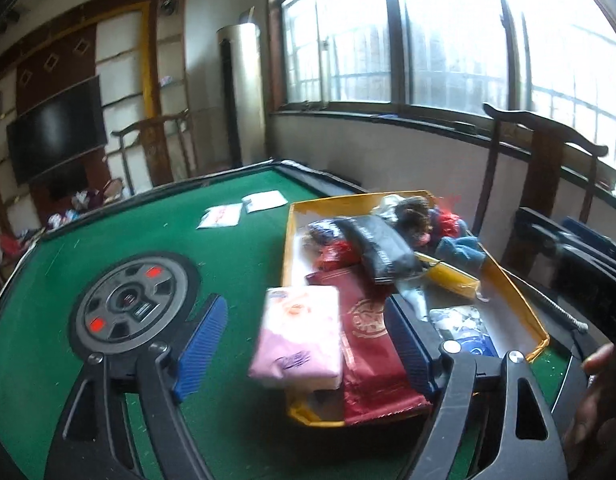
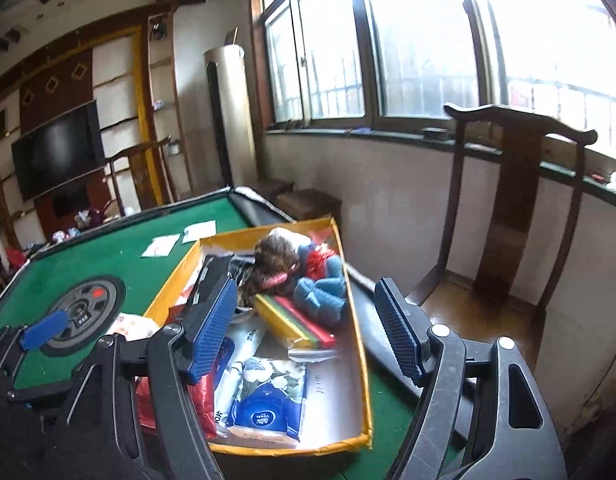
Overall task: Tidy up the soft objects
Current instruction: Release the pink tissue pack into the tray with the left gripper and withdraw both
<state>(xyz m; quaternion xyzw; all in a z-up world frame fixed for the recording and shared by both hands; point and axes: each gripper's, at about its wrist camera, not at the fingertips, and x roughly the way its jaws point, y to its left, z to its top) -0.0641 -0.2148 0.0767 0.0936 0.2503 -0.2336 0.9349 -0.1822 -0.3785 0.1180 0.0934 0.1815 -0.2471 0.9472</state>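
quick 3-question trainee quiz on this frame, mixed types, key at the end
1. True or false: the pink tissue pack is clamped by the left gripper.
2. Where do the two white packets lie? A) in the yellow box B) on the green tabletop C) on the chair
3. Fill in: the right gripper hovers over the ___ box.

Key: 1 false, the pads stand clear of it. 2 B. 3 yellow.
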